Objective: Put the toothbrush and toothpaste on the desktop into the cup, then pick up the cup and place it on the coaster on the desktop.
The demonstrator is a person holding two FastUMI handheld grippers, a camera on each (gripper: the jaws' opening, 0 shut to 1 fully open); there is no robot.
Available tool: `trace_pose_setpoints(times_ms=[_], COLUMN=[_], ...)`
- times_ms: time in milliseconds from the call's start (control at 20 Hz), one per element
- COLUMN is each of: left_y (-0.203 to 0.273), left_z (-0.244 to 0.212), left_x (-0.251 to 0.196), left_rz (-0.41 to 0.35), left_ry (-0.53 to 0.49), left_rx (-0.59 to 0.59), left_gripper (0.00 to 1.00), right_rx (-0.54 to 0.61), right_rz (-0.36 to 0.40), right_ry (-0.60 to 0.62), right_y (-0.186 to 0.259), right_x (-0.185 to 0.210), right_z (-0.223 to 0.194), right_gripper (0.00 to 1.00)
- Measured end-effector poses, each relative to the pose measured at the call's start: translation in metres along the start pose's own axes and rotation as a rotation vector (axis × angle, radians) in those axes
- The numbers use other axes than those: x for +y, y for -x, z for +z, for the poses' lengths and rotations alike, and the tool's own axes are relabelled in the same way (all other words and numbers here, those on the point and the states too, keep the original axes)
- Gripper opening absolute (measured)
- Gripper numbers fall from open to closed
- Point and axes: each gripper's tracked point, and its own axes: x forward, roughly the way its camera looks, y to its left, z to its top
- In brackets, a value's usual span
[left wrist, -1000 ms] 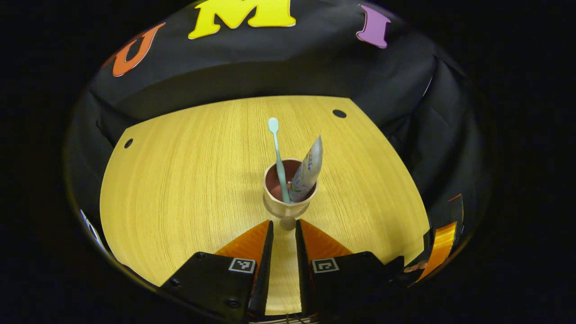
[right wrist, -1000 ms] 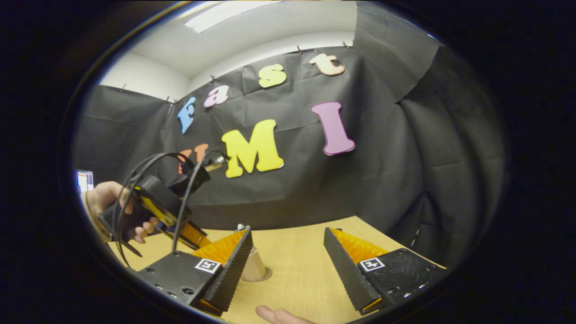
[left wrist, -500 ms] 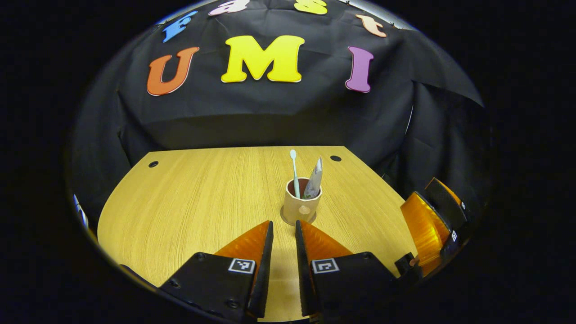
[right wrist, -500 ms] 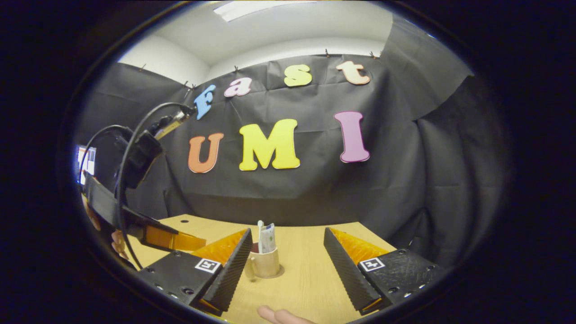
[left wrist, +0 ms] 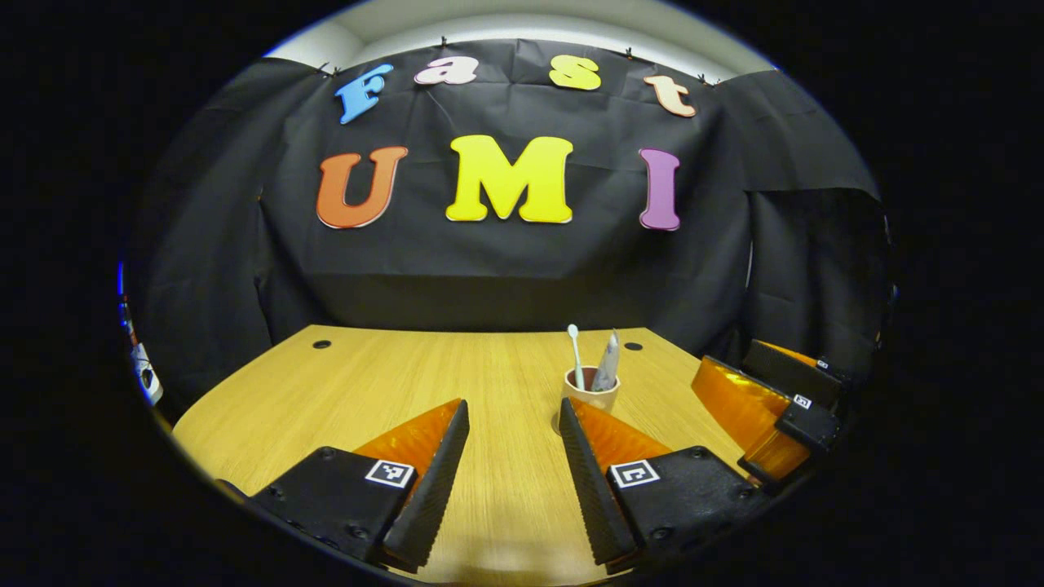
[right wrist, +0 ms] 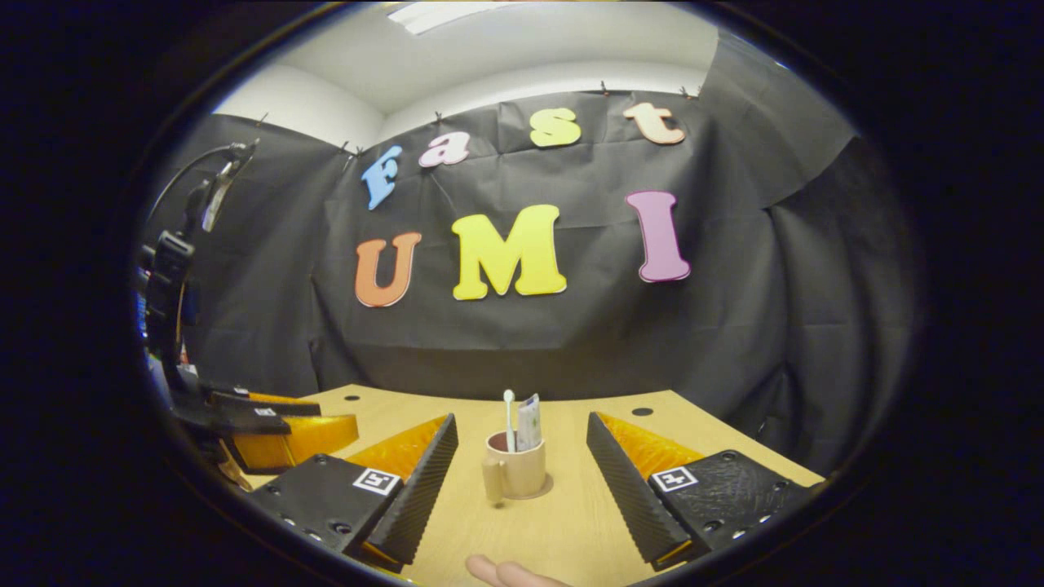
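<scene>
— Where is the cup [right wrist: 516,467] from where you hold the tools?

— Ahead of my right gripper [right wrist: 522,481], in the gap between its two fingers and beyond their tips, touching neither. It stands upright on the coaster [right wrist: 540,491], on the wooden desktop [right wrist: 563,530]. Its handle faces me.

— And what is in it?

— The toothbrush [right wrist: 509,420] stands in it, head up, and the toothpaste [right wrist: 528,422] leans just beside it.

— Your jaws?

— Both pairs are spread wide and hold nothing. From my left gripper [left wrist: 510,444] the cup [left wrist: 593,394] sits just past the tip of the right-hand finger, off to that side. My other gripper shows near that view's right edge.

— Anything else?

— A fingertip [right wrist: 506,572] shows low between the right jaws.
</scene>
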Motion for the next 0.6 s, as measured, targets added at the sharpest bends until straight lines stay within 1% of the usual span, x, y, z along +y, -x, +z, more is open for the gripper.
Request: trace_pose_setpoints(times_ms=[50,100,150,200,300,400,450,500,600], left_y=[-0.002,-0.004,-0.006,-0.008,-0.012,-0.014,-0.015,-0.016,-0.017], left_z=[0.001,-0.004,-0.008,-0.011,-0.01,-0.011,-0.012,-0.013,-0.017], left_x=[-0.003,-0.007,-0.006,-0.001,0.007,0.005,0.003,-0.001,-0.007], left_rz=[-0.002,-0.003,0.01,0.046,0.105,0.127,0.128,0.116,0.098], left_ry=[0.012,0.01,0.003,-0.009,-0.045,-0.064,-0.064,-0.062,-0.055], left_rx=[-0.004,0.004,0.012,0.015,-0.005,-0.02,-0.027,-0.033,-0.028], left_gripper=[0.74,0.82,0.86,0.89,0.9,0.9,0.9,0.9,0.9], right_rx=[0.002,0.004,0.004,0.002,-0.006,-0.008,-0.01,-0.015,-0.022], right_rz=[-0.002,-0.002,-0.004,-0.004,-0.008,-0.009,-0.008,-0.008,-0.006], right_ry=[0.017,0.033,0.042,0.043,0.034,0.007,-0.004,-0.013,-0.01], right_y=[-0.001,-0.001,-0.002,-0.001,0.001,0.003,0.004,0.006,0.008], right_x=[0.001,0.002,0.002,0.001,-0.003,-0.01,-0.012,-0.014,-0.015], right_z=[-0.001,-0.003,-0.003,-0.003,0.0,0.004,0.005,0.007,0.01], right_gripper=[0.96,0.96,0.96,0.96,0.95,0.96,0.94,0.95,0.95])
